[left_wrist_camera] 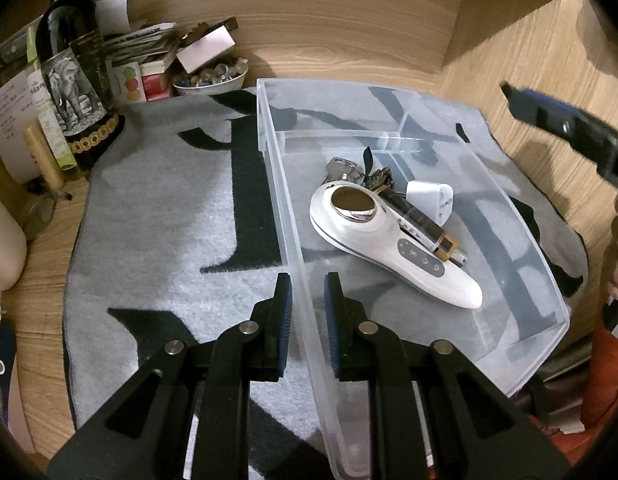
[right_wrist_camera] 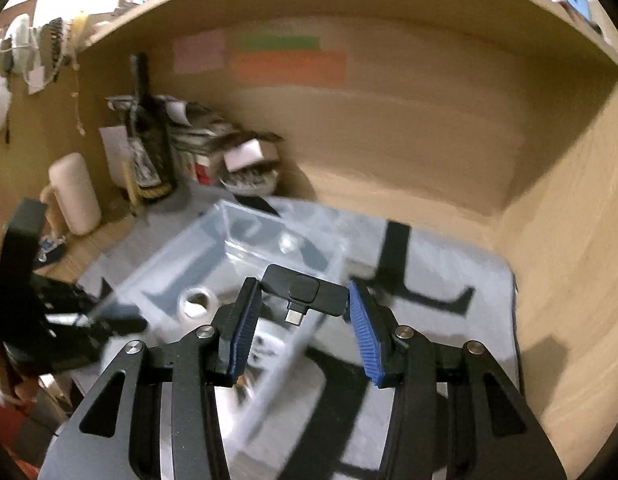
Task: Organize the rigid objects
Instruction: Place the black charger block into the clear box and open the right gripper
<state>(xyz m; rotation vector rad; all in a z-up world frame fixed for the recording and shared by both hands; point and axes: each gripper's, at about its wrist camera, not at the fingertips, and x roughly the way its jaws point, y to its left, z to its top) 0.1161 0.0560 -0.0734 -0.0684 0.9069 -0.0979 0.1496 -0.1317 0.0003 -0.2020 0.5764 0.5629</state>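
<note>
Pinching the near wall of the clear plastic bin (left_wrist_camera: pixel 389 136), the left gripper (left_wrist_camera: pixel 308 292) has its jaws drawn almost together, one pad outside the wall and one inside, and that looks meant to keep the light bin from sliding on the grey and black towel (left_wrist_camera: pixel 169 216) while things go in. The bin sits on that towel on the wooden counter (left_wrist_camera: pixel 349 32), which probably serves to soften landings and mark out a working patch. Already lying inside, toward the middle, are a white handheld device (left_wrist_camera: pixel 389 248) with a shiny oval head, a dark tube-shaped item (left_wrist_camera: pixel 425 224) tucked against it, a small white plug adapter (left_wrist_camera: pixel 431 200) and some dark bits behind that I can't make out. The right gripper (right_wrist_camera: pixel 301 300) is up over the bin's edge with a small black USB-C dongle (right_wrist_camera: pixel 305 290) spanning the gap; its jaws are partly open, clamped on the dongle's two ends, connector pointing down toward the camera. Holding it crosswise by the short ends seems sensible, since the flat body offers little else to grab. The clutter in the back corner, the wine bottle (left_wrist_camera: pixel 75 80) and the bowl of small stones (left_wrist_camera: pixel 211 78), stands well apart from all this.
</note>
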